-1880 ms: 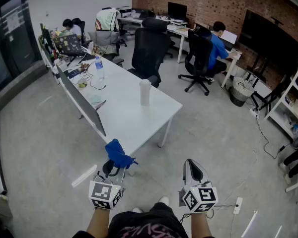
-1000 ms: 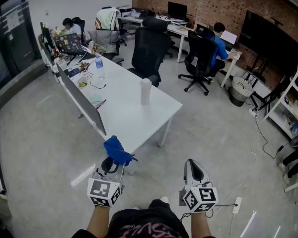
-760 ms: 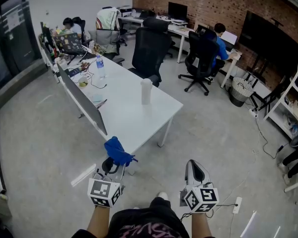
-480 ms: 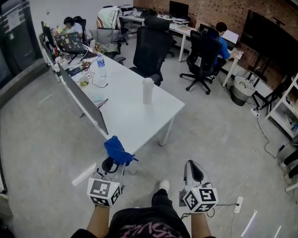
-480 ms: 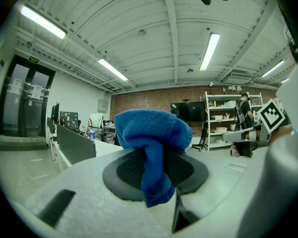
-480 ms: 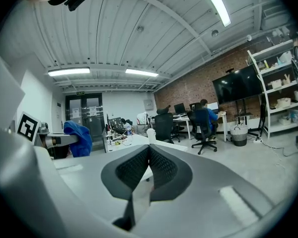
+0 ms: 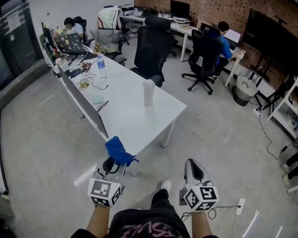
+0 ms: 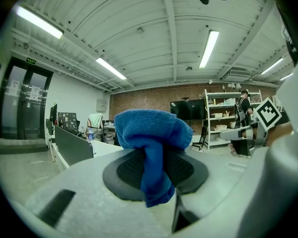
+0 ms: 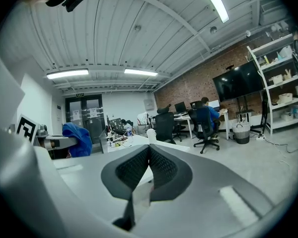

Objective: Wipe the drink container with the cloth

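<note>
Left claw [image 7: 113, 166]: clamped on the blue cloth [image 7: 118, 151]; one fold was pinched between the pads, and the rest bunched up above the tips.
Right claw [image 7: 193, 166]: jaws pressed together, with nothing between them.
Drink container [image 7: 148, 92]: a white cup with a lid, which stood upright on the white table [image 7: 131, 120] toward the table's near right corner; its long axis was vertical.
Bearing: the container lay ahead of both claws and well apart from them. It was a little to the right of the left claw's line and to the left of the right claw's.
Nearer arm: the left, judged by a small margin, since the table's near end lay just ahead of it.
Stage: judged to be the approach; the cloth was nowhere near the container, so no wiping was under way.
Coming move: the cloth would need carrying forward and slightly right to meet the cup's upright side. The right claw would have to open before it could steady the cup.
</note>
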`<action>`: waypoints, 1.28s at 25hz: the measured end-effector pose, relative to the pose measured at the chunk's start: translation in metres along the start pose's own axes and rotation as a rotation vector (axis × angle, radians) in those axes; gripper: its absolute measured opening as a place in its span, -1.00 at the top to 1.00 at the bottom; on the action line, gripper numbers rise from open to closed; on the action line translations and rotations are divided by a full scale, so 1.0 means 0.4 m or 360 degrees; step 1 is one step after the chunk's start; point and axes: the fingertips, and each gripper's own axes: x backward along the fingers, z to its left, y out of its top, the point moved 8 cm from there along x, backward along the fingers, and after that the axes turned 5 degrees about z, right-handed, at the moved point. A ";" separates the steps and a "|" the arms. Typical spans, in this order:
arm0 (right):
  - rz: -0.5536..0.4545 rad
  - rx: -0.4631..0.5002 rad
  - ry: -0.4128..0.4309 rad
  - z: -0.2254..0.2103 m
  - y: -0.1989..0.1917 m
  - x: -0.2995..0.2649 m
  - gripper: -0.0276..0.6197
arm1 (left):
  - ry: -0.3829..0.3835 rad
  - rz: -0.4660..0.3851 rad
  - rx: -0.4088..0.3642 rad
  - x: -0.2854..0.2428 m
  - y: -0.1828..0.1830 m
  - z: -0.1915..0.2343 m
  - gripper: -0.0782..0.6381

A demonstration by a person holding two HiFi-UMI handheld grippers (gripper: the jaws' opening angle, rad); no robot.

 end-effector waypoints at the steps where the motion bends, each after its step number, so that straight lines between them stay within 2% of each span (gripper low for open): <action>1: 0.0002 -0.0002 0.0002 -0.003 0.001 -0.004 0.92 | -0.0003 0.0004 -0.0001 -0.006 0.001 -0.001 0.50; 15: 0.0044 -0.0032 0.0043 -0.069 0.016 -0.125 0.92 | 0.0028 0.0043 0.0010 -0.119 0.003 0.022 0.50; 32: 0.0077 -0.0037 0.0101 -0.185 0.059 -0.364 0.92 | 0.0061 0.0123 0.0047 -0.362 0.003 0.095 0.50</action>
